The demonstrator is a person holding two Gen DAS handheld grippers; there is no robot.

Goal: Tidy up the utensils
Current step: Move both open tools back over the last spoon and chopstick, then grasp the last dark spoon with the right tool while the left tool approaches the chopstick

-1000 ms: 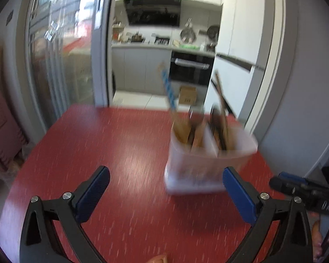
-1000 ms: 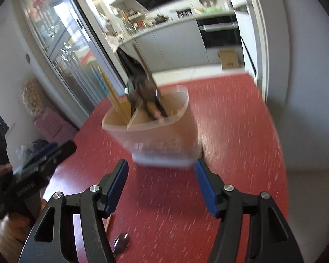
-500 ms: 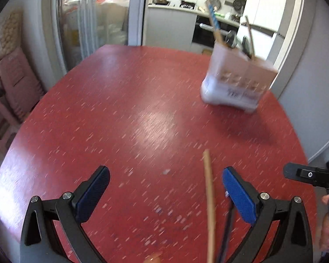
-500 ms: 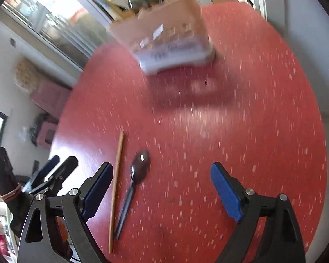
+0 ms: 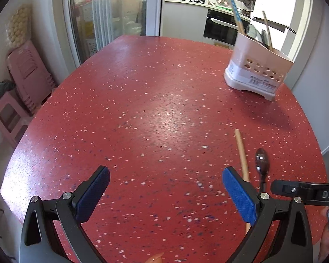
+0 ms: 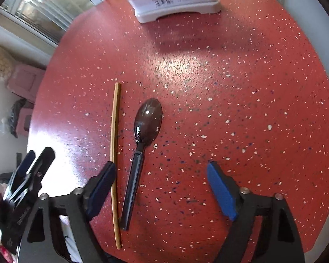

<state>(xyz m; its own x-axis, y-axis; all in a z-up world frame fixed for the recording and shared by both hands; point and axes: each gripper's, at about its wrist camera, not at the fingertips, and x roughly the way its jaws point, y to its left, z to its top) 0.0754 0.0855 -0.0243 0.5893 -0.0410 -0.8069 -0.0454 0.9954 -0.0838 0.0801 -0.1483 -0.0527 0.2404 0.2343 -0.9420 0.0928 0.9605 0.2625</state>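
A single wooden chopstick (image 6: 115, 131) and a dark spoon (image 6: 148, 118) lie side by side on the red speckled table (image 6: 230, 87). My right gripper (image 6: 161, 166) hovers above them pointing steeply down. Its jaws are closing, with the spoon's handle showing between them, untouched, and the chopstick by the left finger. My left gripper (image 5: 164, 173) stands open over bare table, the chopstick (image 5: 241, 153) and spoon (image 5: 262, 160) just right of it. The white utensil holder (image 5: 258, 70) with several utensils stands at the far right of the table.
The right gripper's black frame (image 5: 296, 189) shows at the left wrist view's right edge, close to the left one. Stacked pink stools (image 5: 26, 76) stand off the table's left side. A wall runs along the right edge, and a kitchen lies beyond.
Both grippers pulled back from the holder and tipped down toward the table. The spoon and chopstick came into view and now sit under the right gripper, whose jaws widened, then narrowed a little.
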